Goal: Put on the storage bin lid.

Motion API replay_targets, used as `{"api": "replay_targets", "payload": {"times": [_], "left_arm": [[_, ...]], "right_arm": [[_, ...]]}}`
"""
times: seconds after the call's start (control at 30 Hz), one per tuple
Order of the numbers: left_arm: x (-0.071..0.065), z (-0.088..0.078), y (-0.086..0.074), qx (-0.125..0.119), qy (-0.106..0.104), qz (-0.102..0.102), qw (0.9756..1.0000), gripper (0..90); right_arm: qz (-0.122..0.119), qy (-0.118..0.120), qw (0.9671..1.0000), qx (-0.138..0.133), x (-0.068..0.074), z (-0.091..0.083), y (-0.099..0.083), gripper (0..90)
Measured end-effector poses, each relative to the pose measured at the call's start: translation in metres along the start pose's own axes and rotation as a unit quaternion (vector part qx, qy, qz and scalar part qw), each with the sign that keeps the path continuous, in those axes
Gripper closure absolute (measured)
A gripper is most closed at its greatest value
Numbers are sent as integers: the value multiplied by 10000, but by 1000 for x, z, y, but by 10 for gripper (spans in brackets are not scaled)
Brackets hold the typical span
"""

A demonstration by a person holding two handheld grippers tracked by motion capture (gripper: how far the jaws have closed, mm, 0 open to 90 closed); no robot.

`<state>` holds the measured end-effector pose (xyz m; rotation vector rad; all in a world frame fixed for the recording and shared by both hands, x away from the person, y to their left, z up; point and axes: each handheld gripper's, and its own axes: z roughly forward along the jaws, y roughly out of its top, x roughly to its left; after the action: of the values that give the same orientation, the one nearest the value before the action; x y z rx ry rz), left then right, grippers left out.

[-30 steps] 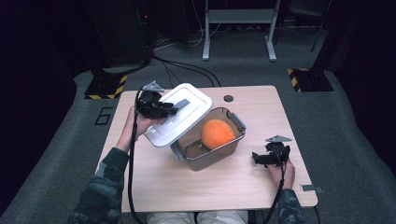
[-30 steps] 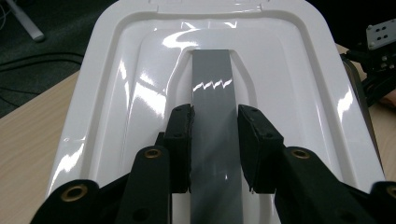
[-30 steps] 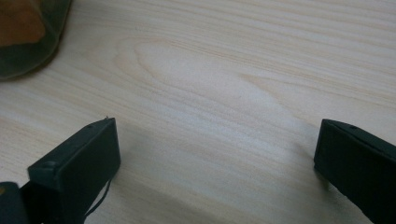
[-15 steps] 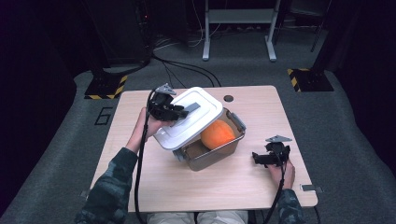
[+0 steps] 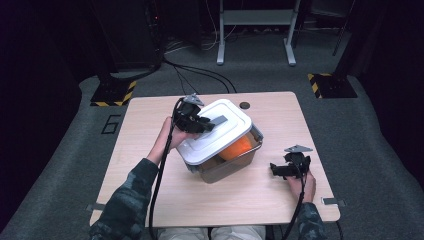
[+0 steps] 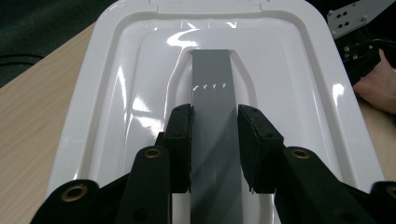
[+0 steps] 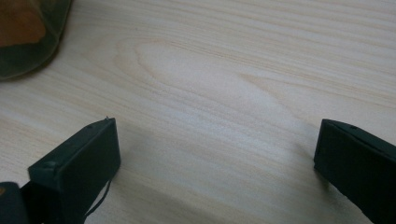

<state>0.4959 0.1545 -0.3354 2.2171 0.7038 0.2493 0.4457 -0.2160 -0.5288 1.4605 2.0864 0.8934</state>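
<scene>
Overhead, the left gripper (image 5: 212, 121) pinches the grey handle (image 6: 214, 116) of a white lid (image 5: 215, 132), tilted over the clear box (image 5: 235, 162) toward its 10 o'clock rim. At 4 o'clock, the right gripper (image 5: 276, 170) rests spread on the worktop (image 5: 280, 115).

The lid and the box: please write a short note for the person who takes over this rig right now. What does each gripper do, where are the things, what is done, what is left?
Left gripper: shut on the grey handle of the white lid, holding the lid tilted over the box.
Right gripper: open, holding nothing, low over the table right of the box.
Things: the clear box sits mid-table with an orange inside; the lid covers most of it, and its right side is uncovered.
Done: orange in the box, lid brought over it.
Left: probably lower the lid flat, seat it on the rim, then release.
</scene>
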Motion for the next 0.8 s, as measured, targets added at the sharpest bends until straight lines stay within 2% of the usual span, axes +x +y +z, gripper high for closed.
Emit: {"api": "replay_targets", "payload": {"times": [0.37, 0.6, 0.8], "left_arm": [[-9, 21, -1, 218, -117, 86, 9997, 666], [-13, 28, 0, 302, -166, 204, 9992, 666], [-17, 33, 0, 322, -189, 227, 9990, 665]], "right_arm": [[-9, 4, 10000, -2, 0, 0, 0, 0], [-29, 10, 10000, 9, 0, 0, 0, 0], [-30, 12, 10000, 8, 0, 0, 0, 0]]}}
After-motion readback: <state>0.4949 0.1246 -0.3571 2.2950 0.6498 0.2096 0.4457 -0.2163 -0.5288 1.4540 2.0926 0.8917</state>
